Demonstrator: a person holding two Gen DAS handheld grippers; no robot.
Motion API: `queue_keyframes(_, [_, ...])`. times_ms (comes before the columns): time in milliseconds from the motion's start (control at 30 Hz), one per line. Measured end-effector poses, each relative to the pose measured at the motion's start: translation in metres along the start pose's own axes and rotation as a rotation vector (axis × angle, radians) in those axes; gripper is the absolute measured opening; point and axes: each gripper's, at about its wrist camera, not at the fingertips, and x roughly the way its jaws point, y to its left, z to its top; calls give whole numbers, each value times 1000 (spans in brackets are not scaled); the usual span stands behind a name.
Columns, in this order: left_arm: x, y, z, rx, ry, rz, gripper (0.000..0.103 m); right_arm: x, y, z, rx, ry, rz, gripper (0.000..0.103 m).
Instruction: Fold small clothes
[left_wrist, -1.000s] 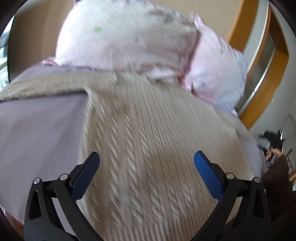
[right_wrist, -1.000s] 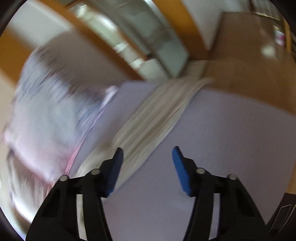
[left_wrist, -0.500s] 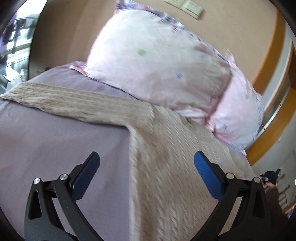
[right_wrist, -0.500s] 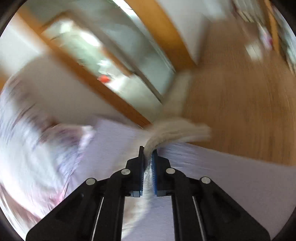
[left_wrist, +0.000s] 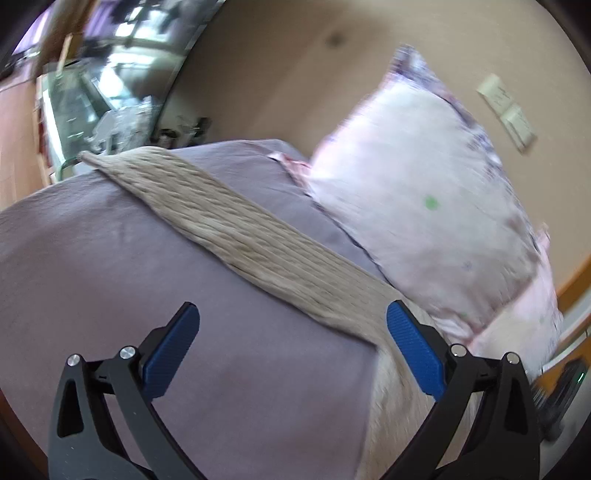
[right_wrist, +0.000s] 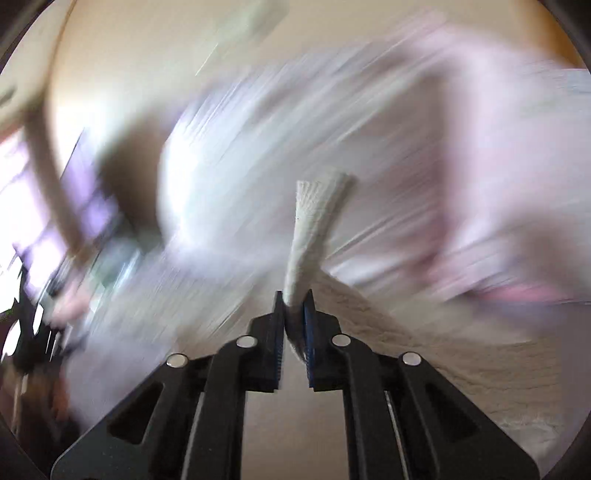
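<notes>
A beige cable-knit sweater lies on a lilac bed sheet. In the left wrist view one long sleeve stretches away to the upper left toward the bed's far edge. My left gripper is open and empty, hovering above the sheet near where the sleeve meets the body. In the right wrist view my right gripper is shut on the cuff of the other sleeve, which sticks up past the jaws; the sweater body shows behind. That view is heavily blurred.
Two pink-and-white pillows lean against the beige wall at the head of the bed. A wall switch plate is above them. A glass-fronted wooden unit stands beyond the bed's far left edge.
My right gripper closed on the sleeve cuff and swung fast with it toward the pillows. My left gripper stayed open and turned left, from the sweater body toward the outstretched sleeve.
</notes>
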Motion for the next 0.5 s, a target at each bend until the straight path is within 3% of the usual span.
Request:
queue_keyframes(67, [4,11,10,-38,2,7,97,20,17,-13,-9,81,59,10])
queue_keyframes(100, [8,18,17,-57,3,22,96,15,18,-16,-6,69,62,16])
queue_keyframes(167, [15,28,28,-86,4,47,92,-1,3,-16,14,13,37,39])
queue_keyframes(200, [19,32,34,-99,6,57,90,-14,-4,-15,27,-19,20,56])
queue_keyframes(233, [24,34,39,-112,9,71,88,-27,-13,-19,39,-49,4,64])
queue_keyframes(500, [48,68,65,-254,32,173,82,-77,-61,-39,133,-115,-83,65])
